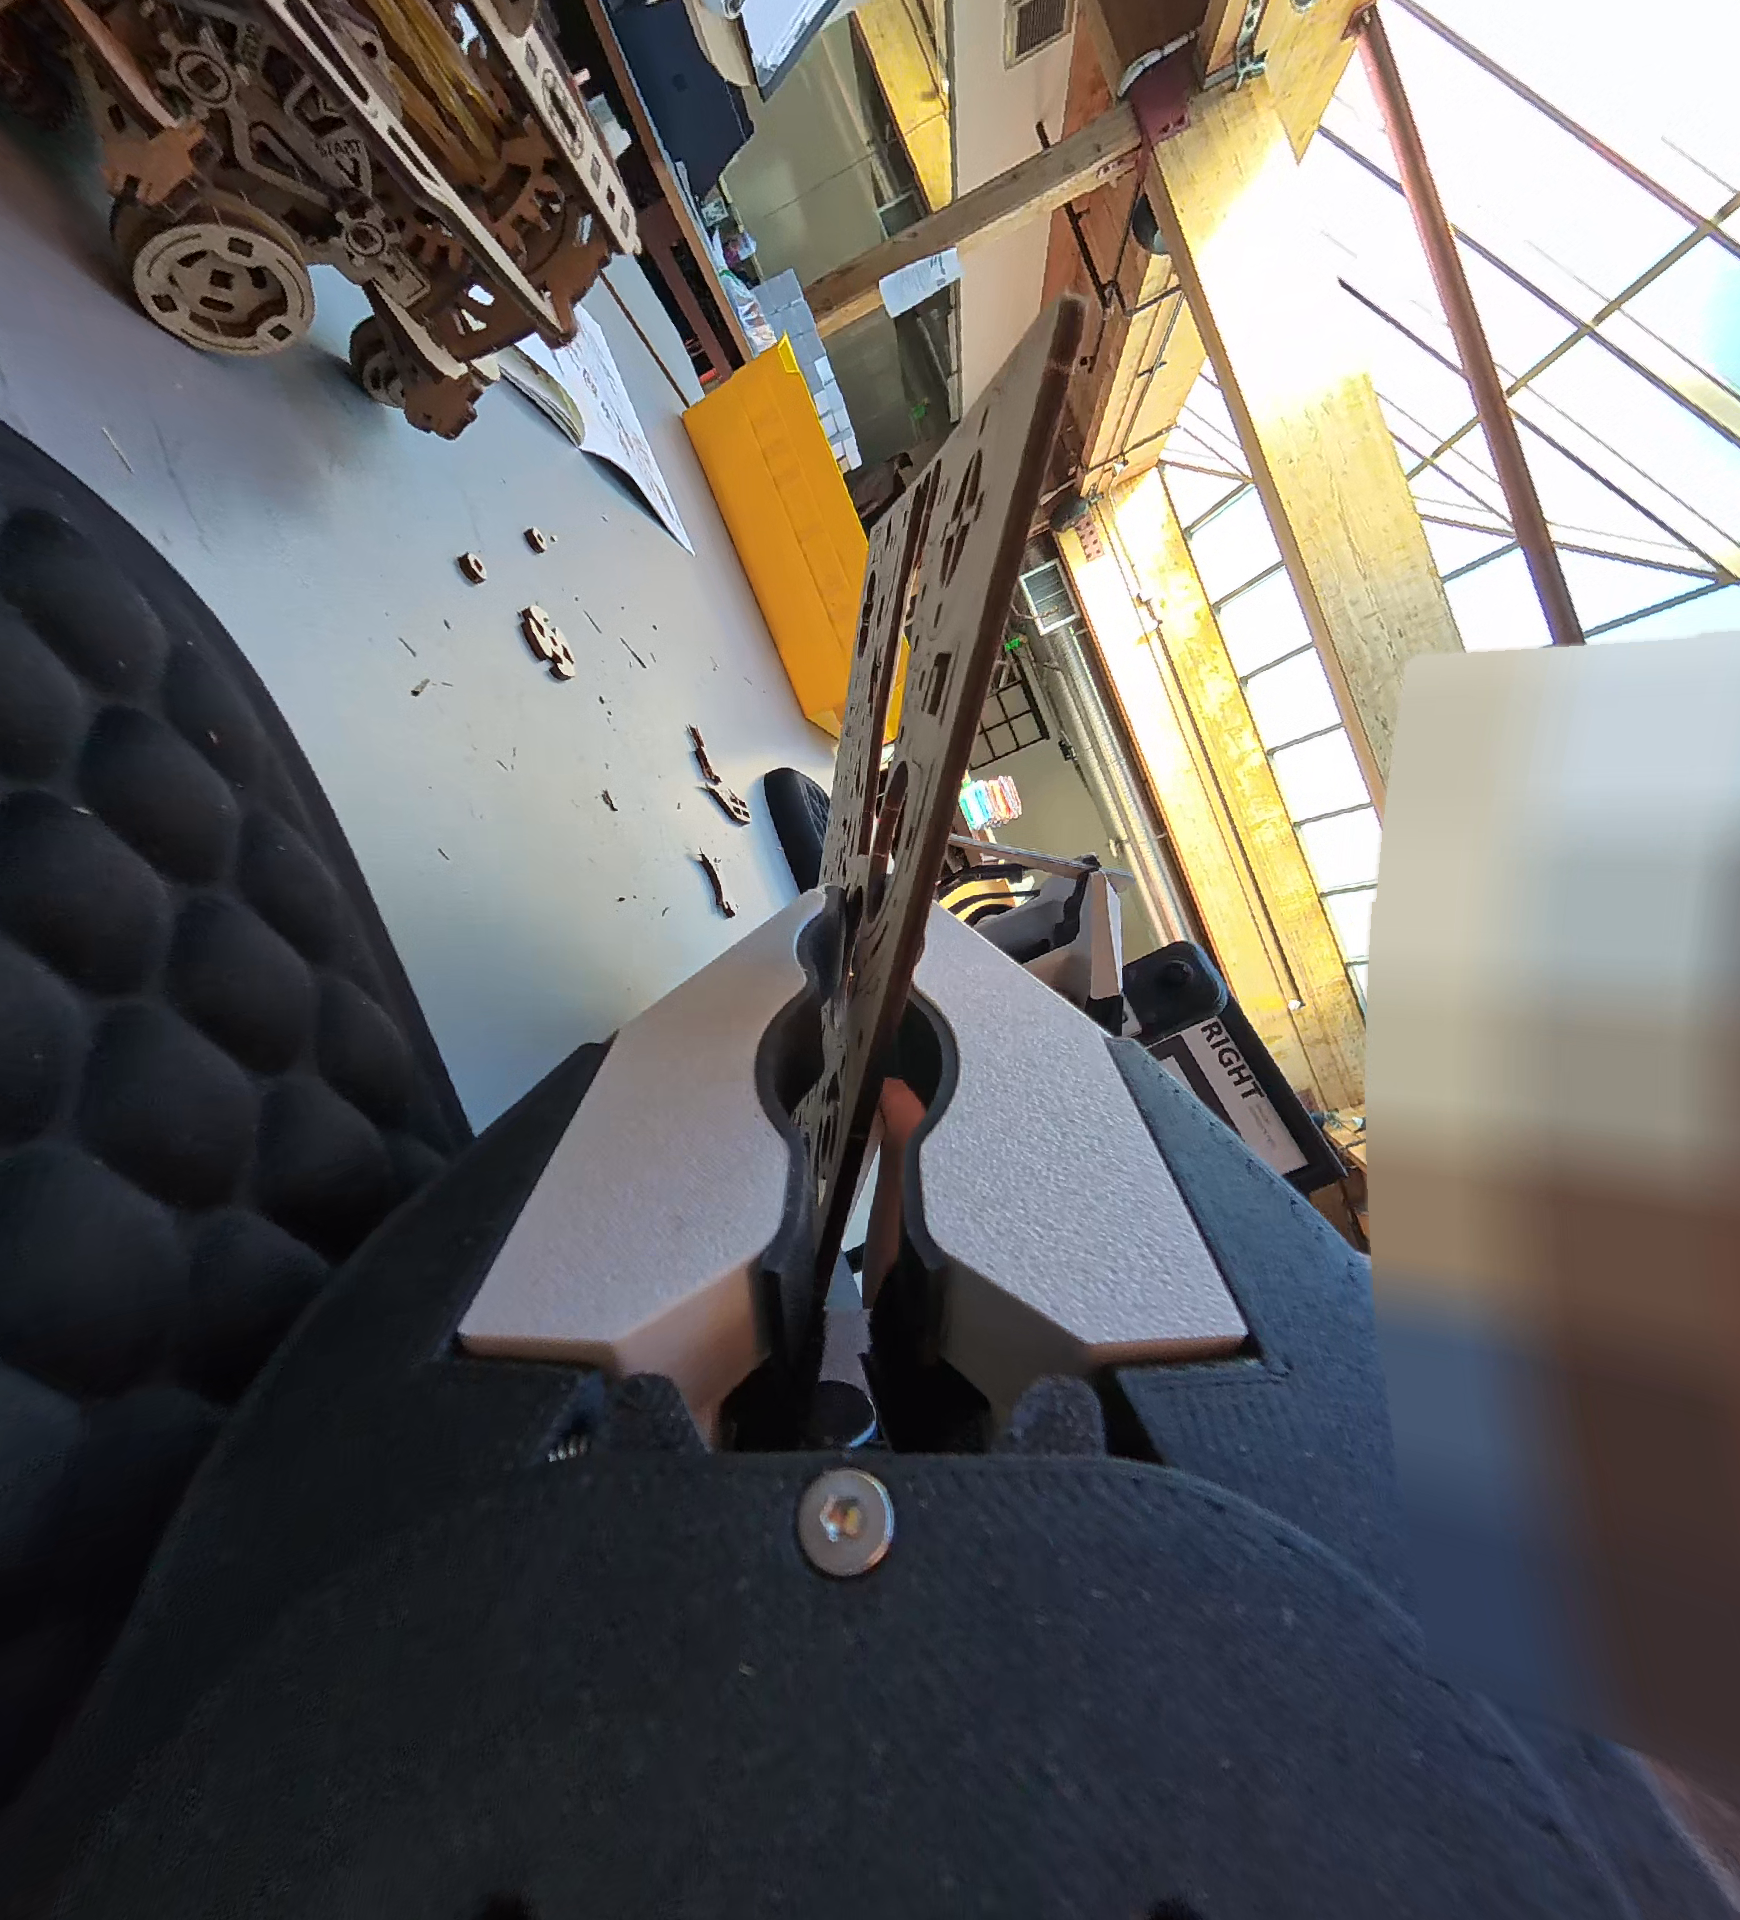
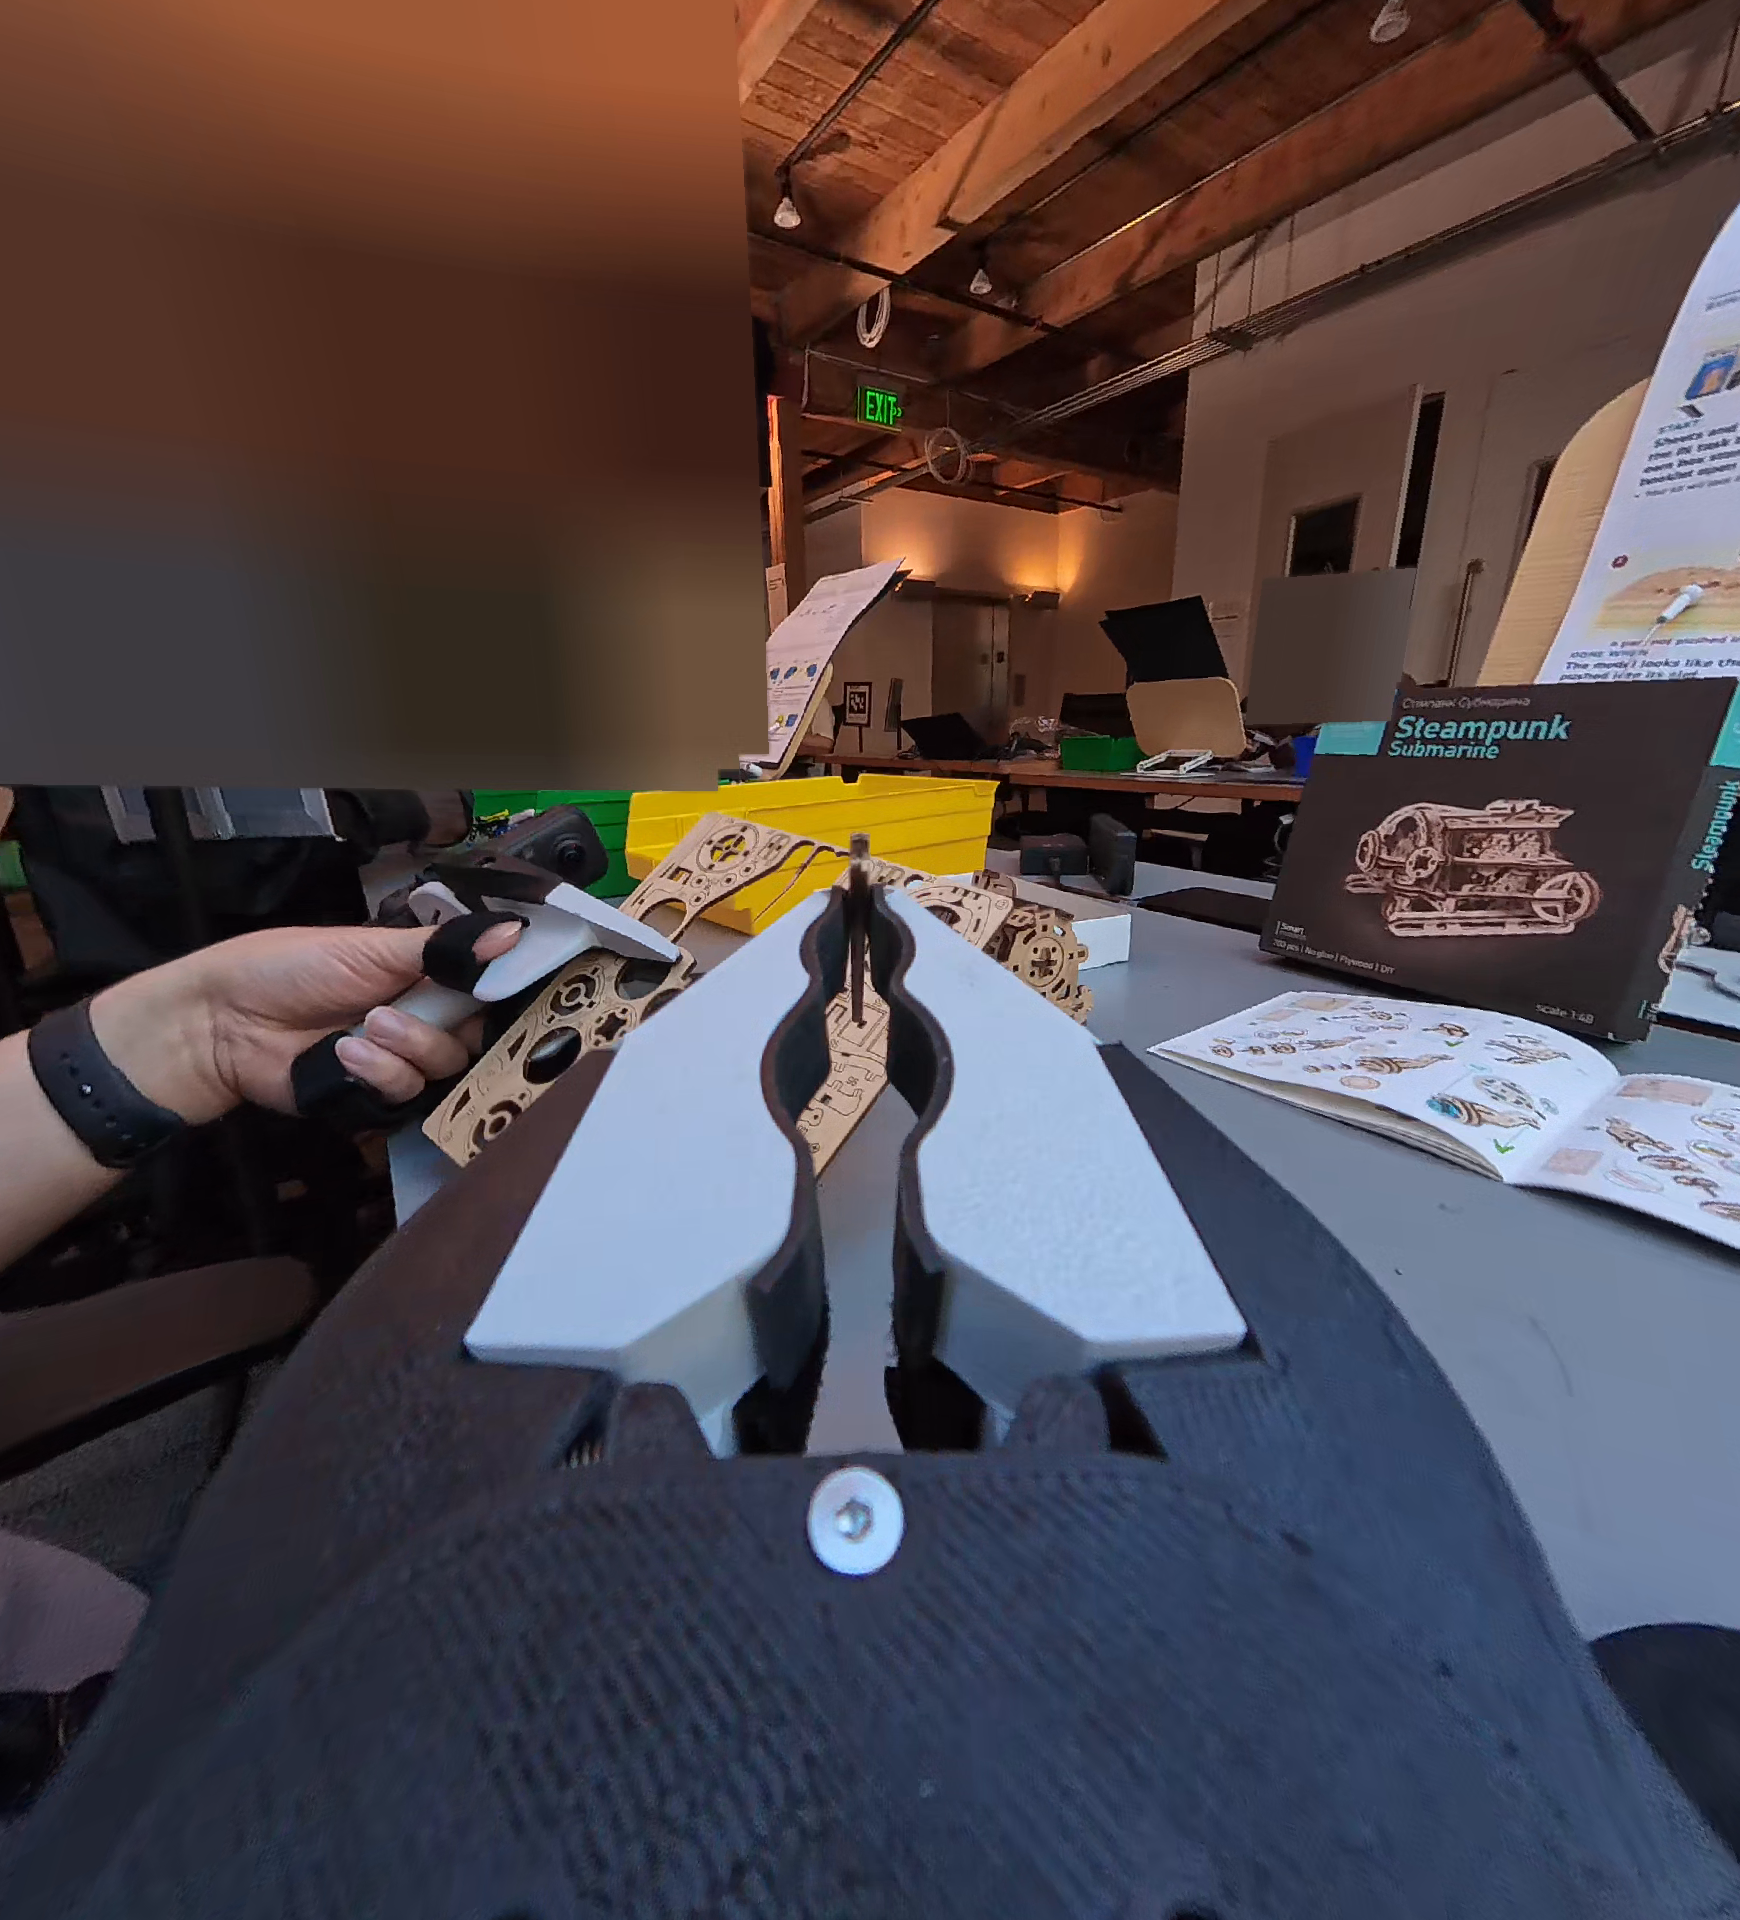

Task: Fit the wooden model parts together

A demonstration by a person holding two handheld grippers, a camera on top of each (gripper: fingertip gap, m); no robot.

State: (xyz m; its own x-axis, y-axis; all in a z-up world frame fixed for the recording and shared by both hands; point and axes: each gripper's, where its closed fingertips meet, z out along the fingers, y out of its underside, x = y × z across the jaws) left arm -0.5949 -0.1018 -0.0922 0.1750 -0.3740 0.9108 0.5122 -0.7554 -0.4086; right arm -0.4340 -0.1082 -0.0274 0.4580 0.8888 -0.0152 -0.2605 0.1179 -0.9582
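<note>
My left gripper (image 1: 871, 935) is shut on a laser-cut wooden parts sheet (image 1: 959, 582), seen edge-on and raised above the grey table (image 1: 378, 582). In the right wrist view, a hand holds that gripper (image 2: 637, 935) with the sheet (image 2: 575, 1013) tilted over the table edge. My right gripper (image 2: 858, 904) is shut on a small thin wooden part (image 2: 858, 862), seen edge-on and poking past the fingertips. It hovers just in front of the sheet. It also shows in the left wrist view (image 1: 1074, 920), behind the sheet. The half-built wooden model (image 1: 253, 166) stands on the table.
A yellow bin (image 2: 814, 821) sits behind the sheet. The kit's dark box (image 2: 1500, 862) stands at the right, with an open instruction booklet (image 2: 1468, 1091) before it. Small loose wooden bits (image 1: 546, 639) lie on the table. A black dimpled pad (image 1: 66, 831) covers the near left. The tips of one gripper are about 20 cm away from the tips of the other.
</note>
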